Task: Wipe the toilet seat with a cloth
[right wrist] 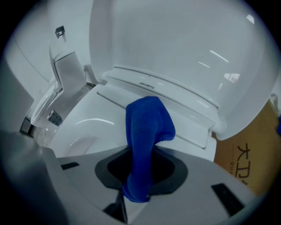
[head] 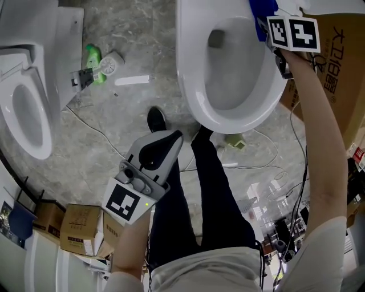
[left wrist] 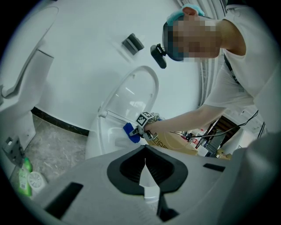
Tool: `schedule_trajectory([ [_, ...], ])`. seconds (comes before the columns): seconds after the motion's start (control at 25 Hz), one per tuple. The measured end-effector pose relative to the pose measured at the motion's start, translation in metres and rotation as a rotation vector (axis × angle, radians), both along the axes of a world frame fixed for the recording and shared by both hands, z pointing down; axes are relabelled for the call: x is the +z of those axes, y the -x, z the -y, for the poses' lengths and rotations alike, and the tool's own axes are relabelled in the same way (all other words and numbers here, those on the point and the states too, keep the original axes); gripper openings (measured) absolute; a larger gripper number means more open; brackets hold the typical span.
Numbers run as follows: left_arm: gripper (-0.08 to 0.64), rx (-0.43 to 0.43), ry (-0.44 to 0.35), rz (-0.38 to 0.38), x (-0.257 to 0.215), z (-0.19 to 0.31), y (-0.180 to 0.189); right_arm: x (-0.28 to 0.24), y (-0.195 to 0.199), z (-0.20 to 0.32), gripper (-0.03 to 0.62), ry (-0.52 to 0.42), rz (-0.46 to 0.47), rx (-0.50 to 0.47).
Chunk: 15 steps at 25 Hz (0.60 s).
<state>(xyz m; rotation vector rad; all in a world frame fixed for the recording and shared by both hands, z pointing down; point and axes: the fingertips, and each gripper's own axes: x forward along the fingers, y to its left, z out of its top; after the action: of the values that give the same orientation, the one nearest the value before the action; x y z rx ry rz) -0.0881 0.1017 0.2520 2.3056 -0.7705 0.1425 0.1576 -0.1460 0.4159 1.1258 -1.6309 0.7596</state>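
Observation:
A white toilet (head: 191, 85) with its lid (right wrist: 184, 57) raised stands at the top of the head view. My right gripper (head: 267, 28) reaches over the rear right of the rim, shut on a blue cloth (head: 259, 17). In the right gripper view the cloth (right wrist: 147, 127) hangs out of the right gripper (right wrist: 137, 189) and drapes onto the back of the seat (right wrist: 101, 118), close to the hinge. My left gripper (head: 171, 140) is held low by my legs, well away from the bowl. Its jaws meet with nothing between them in the left gripper view, where the left gripper (left wrist: 145, 163) faces the toilet and the cloth (left wrist: 131, 132).
A second toilet (head: 25, 114) stands at the left, with a green bottle (head: 93, 60) on the floor beside it. A large cardboard box (head: 342, 68) sits right of the toilet. Small boxes (head: 80, 228) lie lower left and cables (head: 274, 165) trail across the floor.

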Motion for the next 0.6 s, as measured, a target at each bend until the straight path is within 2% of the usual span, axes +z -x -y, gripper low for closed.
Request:
schedule_trajectory([
  [0.2,0.009,0.005,-0.006,-0.002,0.0,-0.004,-0.004,-0.002,0.002,0.001,0.083,-0.017,0.015,0.017],
  [0.4,0.009,0.017,-0.03,0.008,-0.011,-0.005,-0.004,-0.001,0.01,-0.001,0.081,-0.011,-0.017,-0.018],
  [0.6,0.009,0.007,-0.068,0.036,-0.029,-0.002,0.001,-0.003,0.011,-0.001,0.081,-0.036,-0.002,0.043],
])
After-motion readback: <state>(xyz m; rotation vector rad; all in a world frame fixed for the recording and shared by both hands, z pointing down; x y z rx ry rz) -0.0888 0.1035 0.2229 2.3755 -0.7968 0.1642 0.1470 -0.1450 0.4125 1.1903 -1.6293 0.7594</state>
